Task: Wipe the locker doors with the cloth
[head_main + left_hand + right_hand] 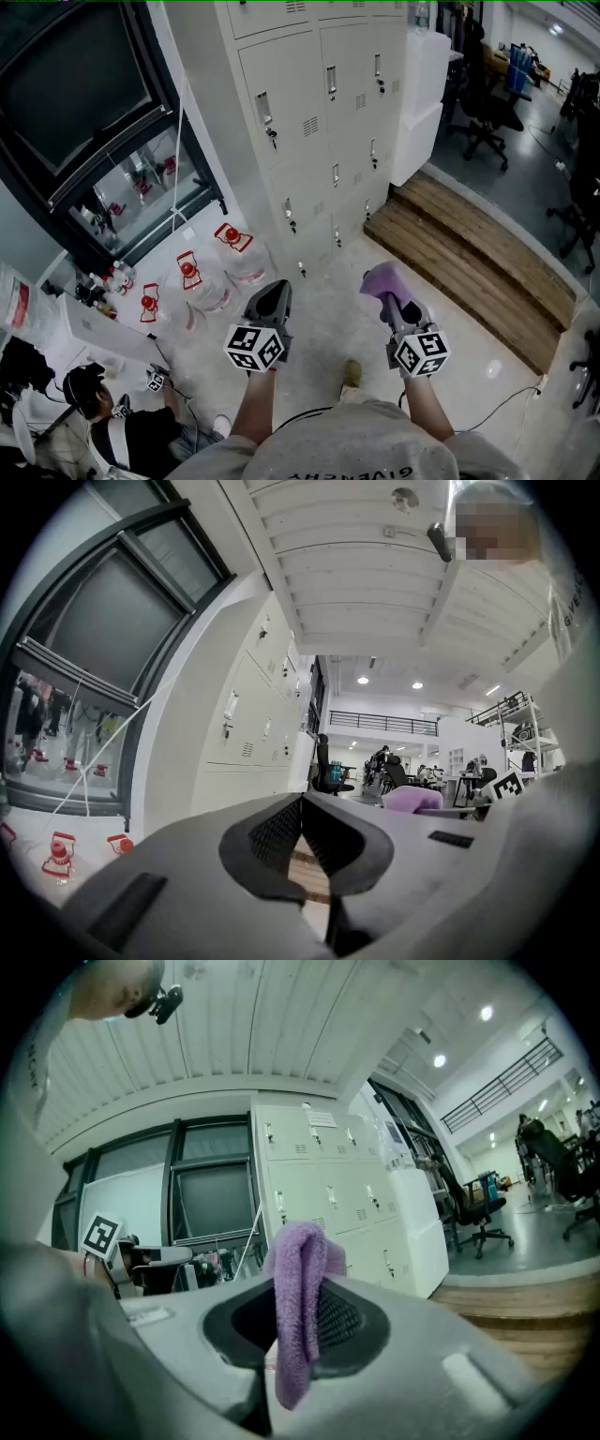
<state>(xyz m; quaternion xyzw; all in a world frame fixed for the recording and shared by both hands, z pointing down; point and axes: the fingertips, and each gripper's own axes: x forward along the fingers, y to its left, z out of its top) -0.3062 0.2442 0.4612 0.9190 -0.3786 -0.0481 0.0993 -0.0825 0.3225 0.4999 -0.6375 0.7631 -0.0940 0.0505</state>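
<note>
Head view: cloth (382, 279) apart from lockers (309, 122).

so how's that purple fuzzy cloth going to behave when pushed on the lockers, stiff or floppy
Probably floppy: the purple fuzzy cloth folds over and droops in the jaws of the right gripper. Likely light, since a pinch holds it. Its pile may drag slightly on the smooth pale locker doors.

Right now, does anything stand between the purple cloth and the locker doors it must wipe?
Nothing visible does. The right gripper is shut on the purple cloth, and only floor lies between it and the locker doors. The water jugs stand off to the left, the wooden step to the right.
</note>
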